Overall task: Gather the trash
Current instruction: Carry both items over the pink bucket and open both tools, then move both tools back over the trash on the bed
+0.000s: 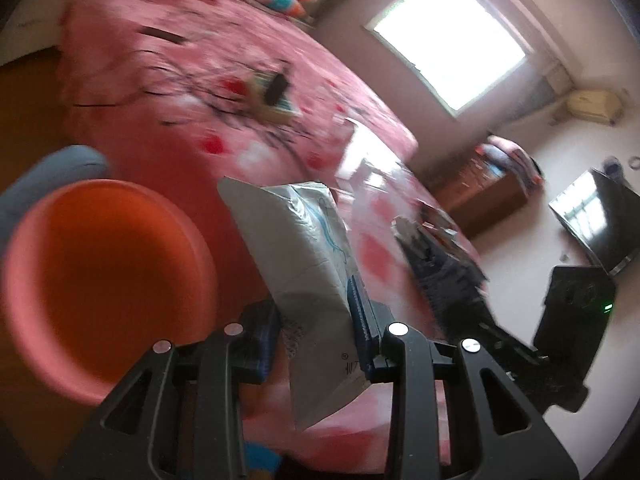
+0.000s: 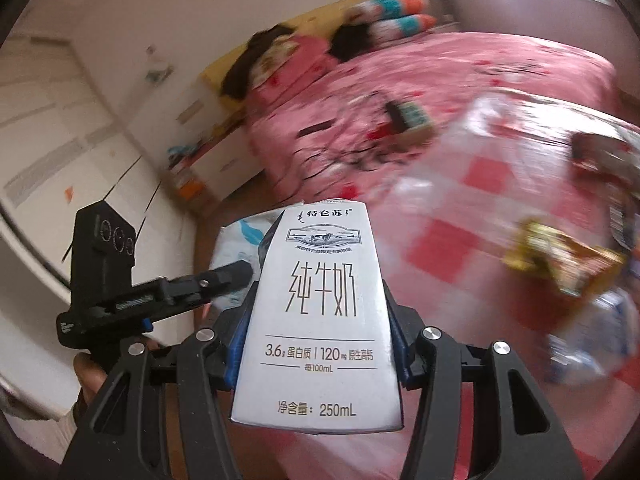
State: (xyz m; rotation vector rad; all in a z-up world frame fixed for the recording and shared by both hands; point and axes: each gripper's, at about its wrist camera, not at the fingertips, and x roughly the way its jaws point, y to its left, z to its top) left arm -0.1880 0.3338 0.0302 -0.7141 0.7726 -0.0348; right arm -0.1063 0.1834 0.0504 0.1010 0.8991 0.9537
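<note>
Right wrist view shows a white milk carton (image 2: 316, 320) clamped between the two blue pads of the right gripper (image 2: 318, 340); the carton stands upright, its printed face toward the camera, and it fills the middle of the picture. Just behind it, to the left, the left gripper (image 2: 236, 276) reaches in and holds a second, crumpled white carton (image 2: 240, 248) with blue print. A hand (image 2: 90, 376) is visible under that gripper at the lower left.

Left wrist view confirms this grip: the fingers of the left gripper (image 1: 316, 332) are closed on the crumpled carton (image 1: 308, 264), which leans a little to the left. Close to its left side is the open mouth of an orange bin (image 1: 104, 276), and the carton is held beside the bin rim, not inside it. At the right edge the black body of the right gripper (image 1: 520, 344) appears.

Below both grippers lies a table with a pink checked cloth (image 2: 472, 216). Near its far right part, blurred, are a yellow wrapper (image 2: 560, 260) and a clear plastic bottle (image 2: 592, 340). Behind the table a bed with a pink cover (image 1: 192, 80) carries some dark small things, too blurred to name.
</note>
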